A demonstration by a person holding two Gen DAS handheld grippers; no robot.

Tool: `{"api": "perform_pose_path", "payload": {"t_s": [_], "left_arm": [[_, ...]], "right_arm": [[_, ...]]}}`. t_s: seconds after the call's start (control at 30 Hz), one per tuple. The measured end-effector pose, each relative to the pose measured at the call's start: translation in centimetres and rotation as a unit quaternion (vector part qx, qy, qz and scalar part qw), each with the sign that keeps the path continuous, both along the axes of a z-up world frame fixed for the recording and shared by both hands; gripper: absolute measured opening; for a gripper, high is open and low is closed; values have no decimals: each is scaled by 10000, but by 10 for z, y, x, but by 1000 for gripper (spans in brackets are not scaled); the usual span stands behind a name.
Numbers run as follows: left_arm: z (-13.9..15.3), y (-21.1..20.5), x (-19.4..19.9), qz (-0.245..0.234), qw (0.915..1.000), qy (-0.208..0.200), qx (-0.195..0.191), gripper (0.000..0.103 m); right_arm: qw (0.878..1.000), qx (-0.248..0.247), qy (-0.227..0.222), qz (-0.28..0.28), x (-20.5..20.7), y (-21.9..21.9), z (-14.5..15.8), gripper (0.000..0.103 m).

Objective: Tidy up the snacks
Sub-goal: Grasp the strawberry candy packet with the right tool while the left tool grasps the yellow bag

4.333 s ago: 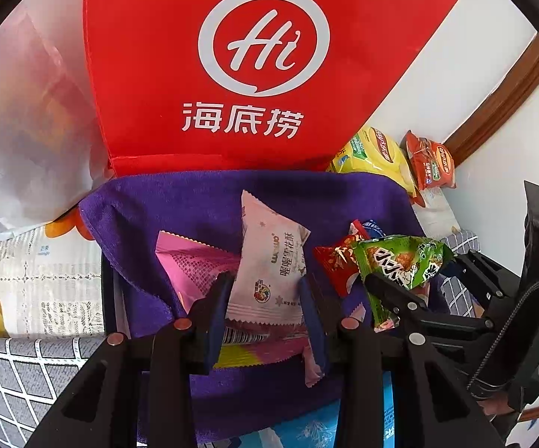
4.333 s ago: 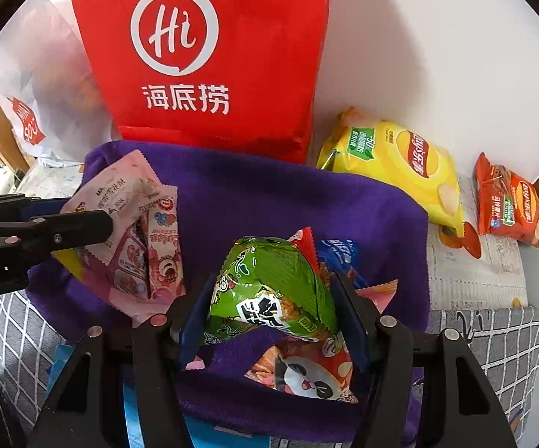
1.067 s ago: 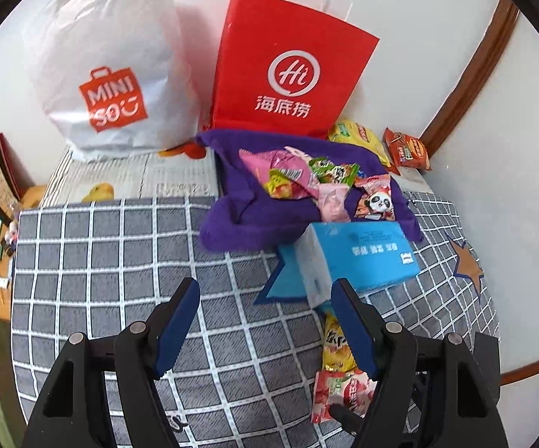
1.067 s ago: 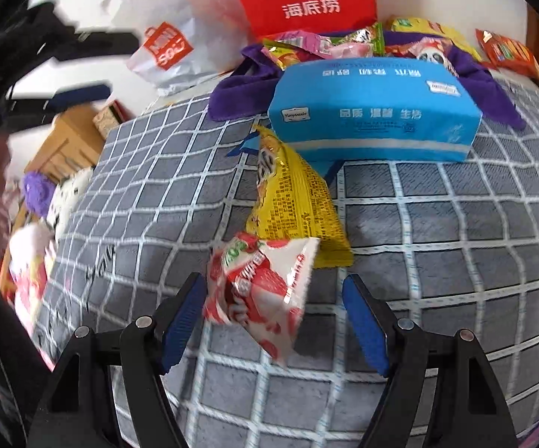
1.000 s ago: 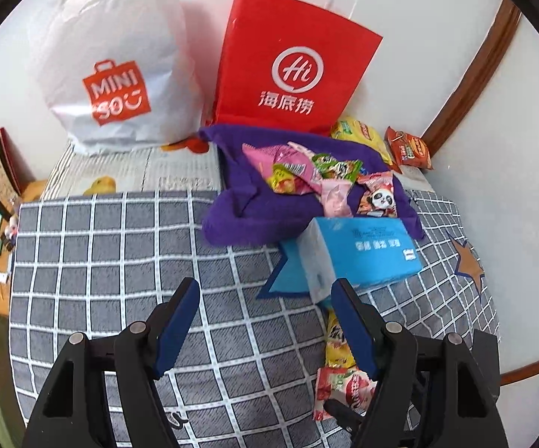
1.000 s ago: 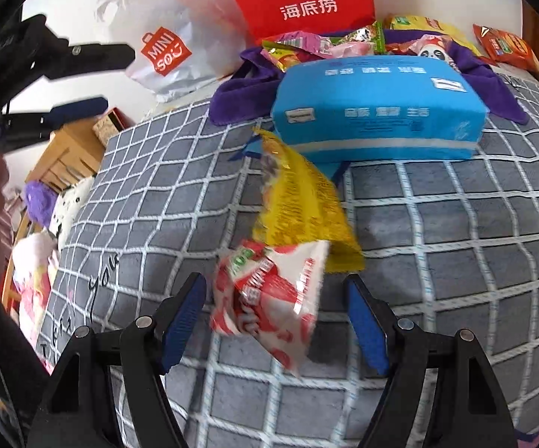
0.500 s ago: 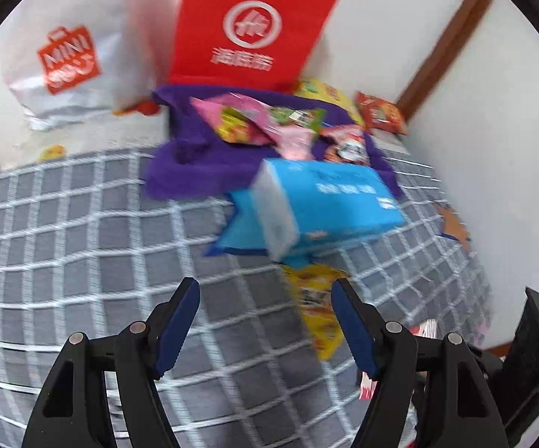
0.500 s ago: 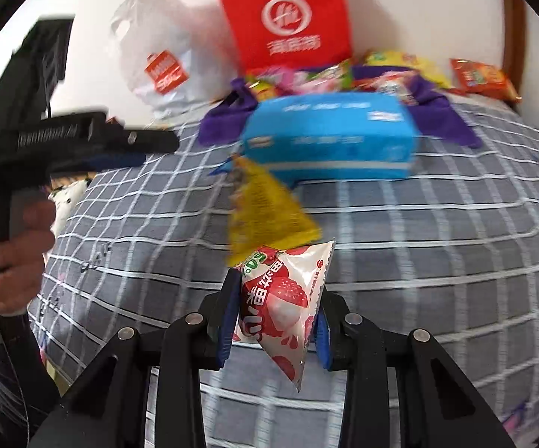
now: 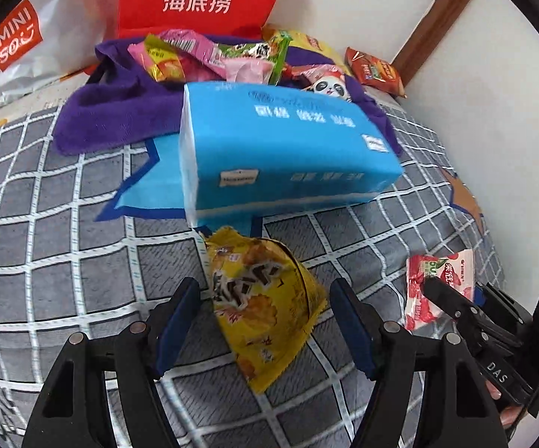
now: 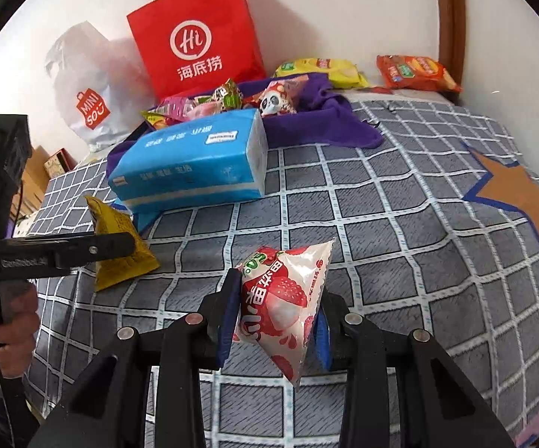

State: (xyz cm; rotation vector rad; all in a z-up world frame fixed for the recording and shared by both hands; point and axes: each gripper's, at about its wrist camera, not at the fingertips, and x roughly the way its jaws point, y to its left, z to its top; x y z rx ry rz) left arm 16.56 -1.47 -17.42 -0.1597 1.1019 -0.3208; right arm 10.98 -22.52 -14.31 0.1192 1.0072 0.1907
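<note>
Right gripper (image 10: 275, 311) clamping strawberry snack packet (image 10: 288, 295) | left gripper (image 9: 262, 315) wide, straddling yellow chip packet (image 9: 262, 298) | risk: puffy packet slipping free

Open grid blanket (image 10: 400, 201) right of tissue pack (image 10: 191, 160): free passage toward wall. Tissue pack blocks straight path to purple cloth (image 9: 120, 112) with snack pile (image 9: 209, 56). Yellow packet (image 9: 265, 306) lies between left gripper (image 9: 262, 310) jaws, just before tissue pack. Red bag (image 10: 198, 44) and white bag (image 10: 86, 89) close off back. Left edge probably tight; blurred.
</note>
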Motion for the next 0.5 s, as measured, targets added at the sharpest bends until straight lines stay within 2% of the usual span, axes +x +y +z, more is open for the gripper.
{"api": "perform_pose_path", "payload": {"t_s": [0.13, 0.23, 0.5], "left_arm": [[-1, -4, -1, 43, 9996, -204, 172, 58], [0, -2, -3, -15, 9995, -256, 164, 53], [12, 14, -13, 89, 9995, -314, -49, 52]], "right_arm": [[9999, 121, 53, 35, 6, -2, -12, 35], [9997, 230, 41, 69, 7, -3, -14, 35], [9998, 178, 10, 119, 6, 1, -7, 34]]}}
